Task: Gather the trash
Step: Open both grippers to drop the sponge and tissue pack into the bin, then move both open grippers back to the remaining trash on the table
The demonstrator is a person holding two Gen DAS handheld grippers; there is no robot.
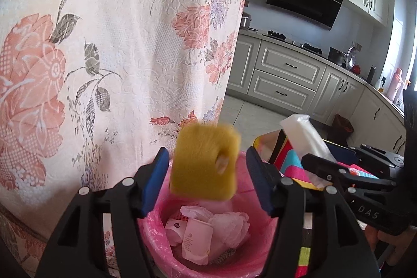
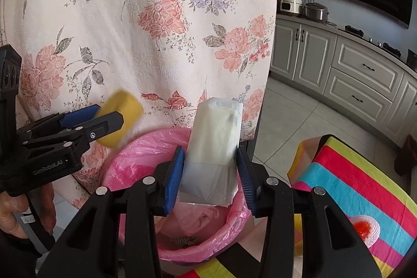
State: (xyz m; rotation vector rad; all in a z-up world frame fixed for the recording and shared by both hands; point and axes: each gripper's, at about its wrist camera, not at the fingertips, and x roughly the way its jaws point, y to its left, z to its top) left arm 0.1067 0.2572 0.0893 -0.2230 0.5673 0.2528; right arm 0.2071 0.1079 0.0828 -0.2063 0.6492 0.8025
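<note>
- The left gripper point(image 1: 207, 179) is seen held above a bin lined with a pink bag point(image 1: 153, 228); its blue-padded fingers point(image 1: 153, 181) are spread wide.
- A yellow sponge point(image 1: 206, 160), motion-blurred, is seen between the spread fingers above the bin's mouth; no contact with either pad can be made out.
- Crumpled white wrappers and a paper cup point(image 1: 195, 241) are seen inside the bin.
- The right gripper point(image 2: 211, 179) is placed over the same bin point(image 2: 135, 158), its fingers point(image 2: 173, 181) set around a white plastic packet point(image 2: 216, 147); whether it is actually gripped cannot be told.
- A floral cloth point(image 2: 130, 17) hangs just behind the bin, and a striped cushion point(image 2: 351, 186) lies beside it.
</note>
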